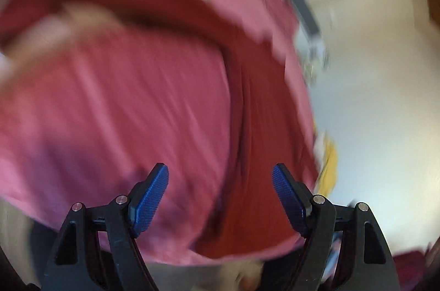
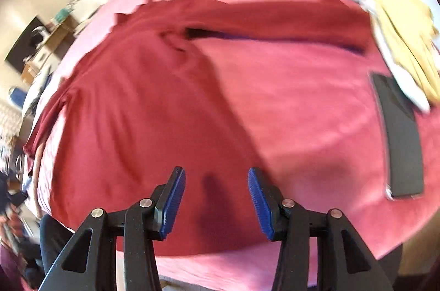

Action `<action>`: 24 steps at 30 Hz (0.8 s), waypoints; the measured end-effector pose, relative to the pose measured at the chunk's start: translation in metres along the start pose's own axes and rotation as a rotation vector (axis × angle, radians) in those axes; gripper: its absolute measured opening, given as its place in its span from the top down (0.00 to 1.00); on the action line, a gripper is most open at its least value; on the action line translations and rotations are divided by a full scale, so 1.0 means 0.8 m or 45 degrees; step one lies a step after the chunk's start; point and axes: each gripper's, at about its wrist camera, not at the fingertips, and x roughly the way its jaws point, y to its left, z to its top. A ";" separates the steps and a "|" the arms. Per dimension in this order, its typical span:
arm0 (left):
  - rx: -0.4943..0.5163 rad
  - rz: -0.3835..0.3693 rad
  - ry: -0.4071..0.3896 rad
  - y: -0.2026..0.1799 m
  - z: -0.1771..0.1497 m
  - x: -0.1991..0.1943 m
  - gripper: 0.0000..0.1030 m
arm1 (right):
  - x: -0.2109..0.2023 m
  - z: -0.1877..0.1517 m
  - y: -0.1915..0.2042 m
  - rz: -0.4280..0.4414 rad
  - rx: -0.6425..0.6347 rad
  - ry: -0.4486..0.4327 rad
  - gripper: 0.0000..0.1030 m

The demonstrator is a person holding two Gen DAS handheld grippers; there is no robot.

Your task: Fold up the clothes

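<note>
Pink bedcover [image 2: 302, 104], dark red garment [image 2: 137, 98] spread; black phone [image 2: 398, 137] right view only; both fingers spread, empty

Bright daylight, heavy motion blur, fisheye-warped edges, perhaps overexposed.
</note>
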 end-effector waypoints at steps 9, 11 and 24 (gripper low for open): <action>0.303 0.266 0.120 -0.047 -0.074 0.056 0.23 | 0.031 -0.022 -0.052 0.199 0.186 0.085 0.52; 0.284 0.265 0.154 -0.048 -0.081 0.053 0.23 | 0.045 -0.022 -0.051 0.229 0.208 0.095 0.51; 0.105 0.031 0.101 -0.061 -0.086 -0.003 0.94 | 0.033 -0.023 -0.019 0.512 0.260 0.127 0.93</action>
